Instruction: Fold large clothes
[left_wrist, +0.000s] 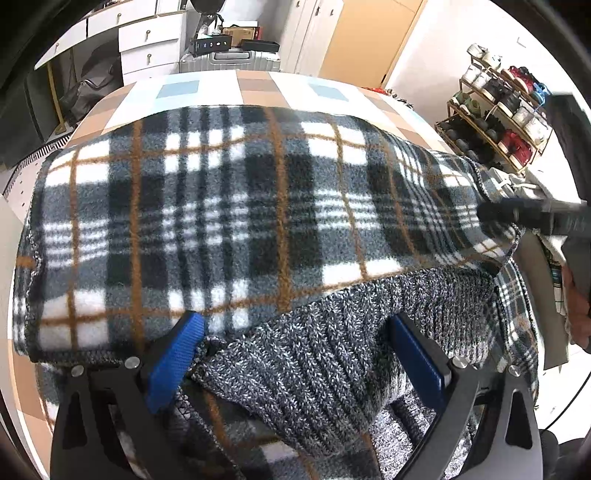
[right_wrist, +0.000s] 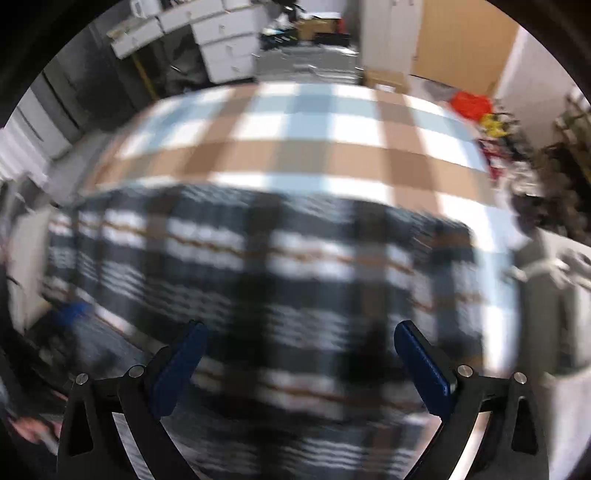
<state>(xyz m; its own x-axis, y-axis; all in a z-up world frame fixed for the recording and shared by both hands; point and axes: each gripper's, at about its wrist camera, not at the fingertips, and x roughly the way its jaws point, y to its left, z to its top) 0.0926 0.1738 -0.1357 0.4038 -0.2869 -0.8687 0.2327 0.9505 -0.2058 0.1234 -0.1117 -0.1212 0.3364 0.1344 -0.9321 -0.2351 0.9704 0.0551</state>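
Left gripper (left_wrist: 295, 347) fingers spread astride grey knit (left_wrist: 314, 354); right gripper (right_wrist: 297, 354) fingers spread, plaid garment (right_wrist: 258, 277) blurred.

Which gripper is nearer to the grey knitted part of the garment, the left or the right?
Left. The left gripper has the grey knitted part lying between its open fingers. The right gripper is open over the plaid fleece, no knit visible there.
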